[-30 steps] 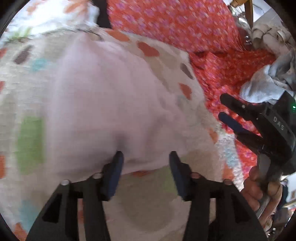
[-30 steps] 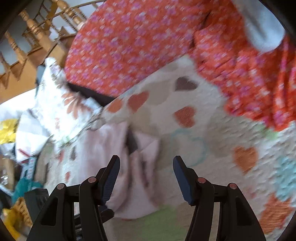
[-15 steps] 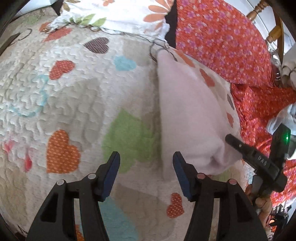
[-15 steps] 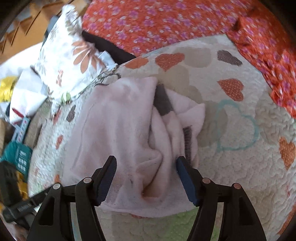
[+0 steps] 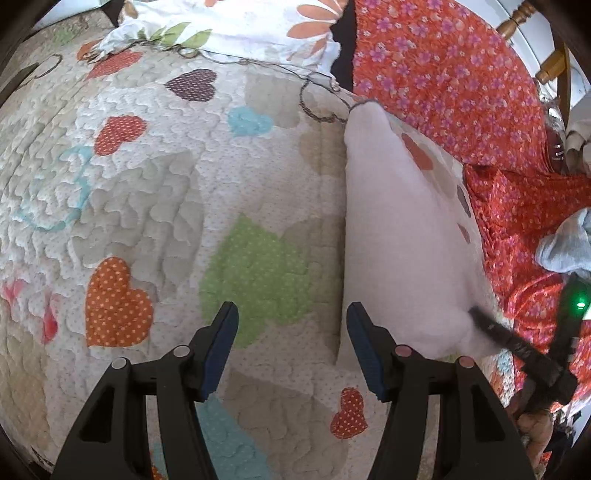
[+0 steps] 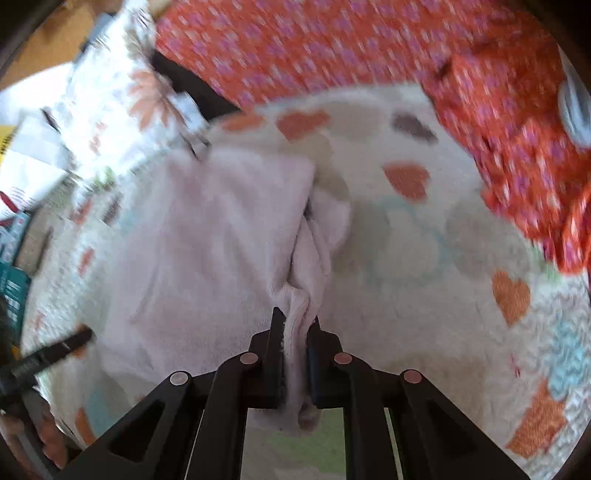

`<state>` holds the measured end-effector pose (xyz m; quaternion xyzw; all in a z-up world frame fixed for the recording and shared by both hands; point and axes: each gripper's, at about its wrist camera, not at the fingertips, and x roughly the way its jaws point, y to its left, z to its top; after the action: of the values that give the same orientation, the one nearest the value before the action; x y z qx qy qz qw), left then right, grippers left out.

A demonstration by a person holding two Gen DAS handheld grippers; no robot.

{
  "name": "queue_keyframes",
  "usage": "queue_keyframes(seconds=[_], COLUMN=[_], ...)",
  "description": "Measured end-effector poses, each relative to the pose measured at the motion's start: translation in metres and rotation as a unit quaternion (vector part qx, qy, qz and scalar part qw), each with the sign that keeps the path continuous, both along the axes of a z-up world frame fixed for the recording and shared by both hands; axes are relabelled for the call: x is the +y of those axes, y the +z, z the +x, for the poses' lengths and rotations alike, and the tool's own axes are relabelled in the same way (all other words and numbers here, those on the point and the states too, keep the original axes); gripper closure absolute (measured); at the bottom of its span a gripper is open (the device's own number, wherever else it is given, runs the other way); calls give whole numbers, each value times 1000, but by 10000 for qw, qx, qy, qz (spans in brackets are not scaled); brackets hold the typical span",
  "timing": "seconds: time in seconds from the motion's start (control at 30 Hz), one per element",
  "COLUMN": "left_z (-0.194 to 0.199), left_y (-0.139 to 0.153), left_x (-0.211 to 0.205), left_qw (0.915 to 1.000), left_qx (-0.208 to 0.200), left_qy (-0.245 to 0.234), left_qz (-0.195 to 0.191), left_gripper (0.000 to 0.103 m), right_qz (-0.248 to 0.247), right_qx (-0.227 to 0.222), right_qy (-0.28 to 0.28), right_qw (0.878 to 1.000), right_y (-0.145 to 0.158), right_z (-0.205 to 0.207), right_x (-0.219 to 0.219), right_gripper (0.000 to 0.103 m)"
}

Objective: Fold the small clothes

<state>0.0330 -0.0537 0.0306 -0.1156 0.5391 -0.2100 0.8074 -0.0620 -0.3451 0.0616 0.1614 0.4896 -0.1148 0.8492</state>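
A small pale pink garment (image 6: 221,236) lies on the heart-patterned quilt (image 6: 424,302). My right gripper (image 6: 294,325) is shut on a bunched fold at the garment's near edge. In the left wrist view the same pink garment (image 5: 402,236) lies to the right. My left gripper (image 5: 290,332) is open and empty above the quilt (image 5: 147,192), just left of the garment. The right gripper (image 5: 517,347) shows at that view's right edge, against the garment's near corner.
A red flowered cloth (image 5: 461,81) lies along the far side of the quilt. A white flowered pillow (image 5: 236,26) sits at the far left. A grey-white garment (image 5: 569,243) rests on the red cloth at right. Wooden railing posts (image 5: 554,55) stand behind.
My right gripper has closed on the pink garment's near fold. My left gripper has let go of the garment and moved left off it, staying open.
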Motion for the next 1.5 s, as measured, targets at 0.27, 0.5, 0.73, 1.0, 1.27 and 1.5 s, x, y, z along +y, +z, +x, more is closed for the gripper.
queue_keyframes(seconds=[0.27,0.5,0.73,1.0,1.27,1.5], left_z=[5,35,56,40,32,23], left_y=[-17,-1,-28,21,26,13], left_x=[-45,-37,-68,-84,-84,-49], left_qw=[9972,9984,9907,9950,9953,9957], left_qx=[-89,-53,323,-272,-454,-396], left_qy=[-391,-61,-244,-636,-446,-321], left_qz=[629,-559,-1300,-724,729,779], left_gripper=[32,17,4,76,62,35], right_qz=[415,584,1590,1847,1061,882], right_qx=[-40,-667,-491,-1372,-894,-467], right_qy=[90,-453,-365,195,89,-585], right_qw=[9991,9950,9854,9730,9903,9933], right_y=[7,15,-41,4,6,-6], right_z=[6,27,61,60,56,52], right_x=[-15,-59,-64,-23,-11,-35], right_gripper=[80,34,33,78,79,69])
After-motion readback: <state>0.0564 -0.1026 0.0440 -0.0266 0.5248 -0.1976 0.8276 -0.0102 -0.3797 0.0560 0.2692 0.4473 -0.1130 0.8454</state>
